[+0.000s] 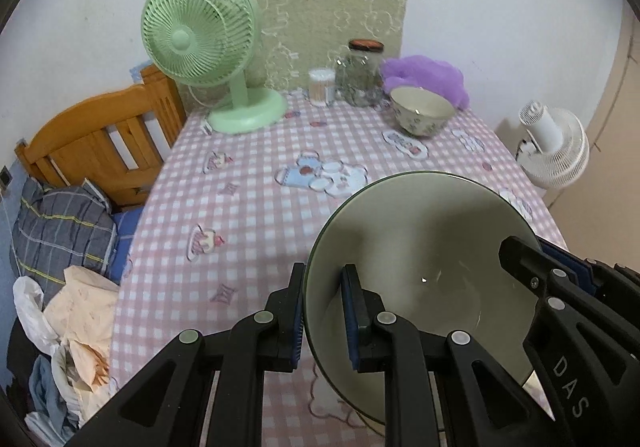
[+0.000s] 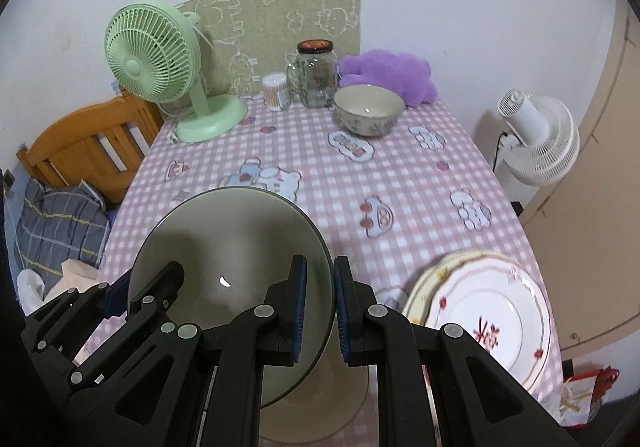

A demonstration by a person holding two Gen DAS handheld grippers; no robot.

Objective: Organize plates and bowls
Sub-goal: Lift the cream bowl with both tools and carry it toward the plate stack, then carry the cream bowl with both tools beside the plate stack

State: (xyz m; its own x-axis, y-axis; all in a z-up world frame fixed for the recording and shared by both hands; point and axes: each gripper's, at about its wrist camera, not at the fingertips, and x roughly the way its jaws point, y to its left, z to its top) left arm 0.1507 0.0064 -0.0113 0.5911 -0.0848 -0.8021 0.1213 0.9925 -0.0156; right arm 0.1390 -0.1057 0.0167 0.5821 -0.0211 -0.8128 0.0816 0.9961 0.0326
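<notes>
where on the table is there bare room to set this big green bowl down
The middle of the checked cloth is free, between the green fan, the small bowl and the stacked plates. The back edge is crowded: cotton swabs, jar, purple plush.

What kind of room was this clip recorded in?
Probably a bedroom or small studio doubling as a dining spot: a wooden bed frame with rumpled bedding sits right beside a table under a pink checked tablecloth, and a green desk fan stands on it.
</notes>
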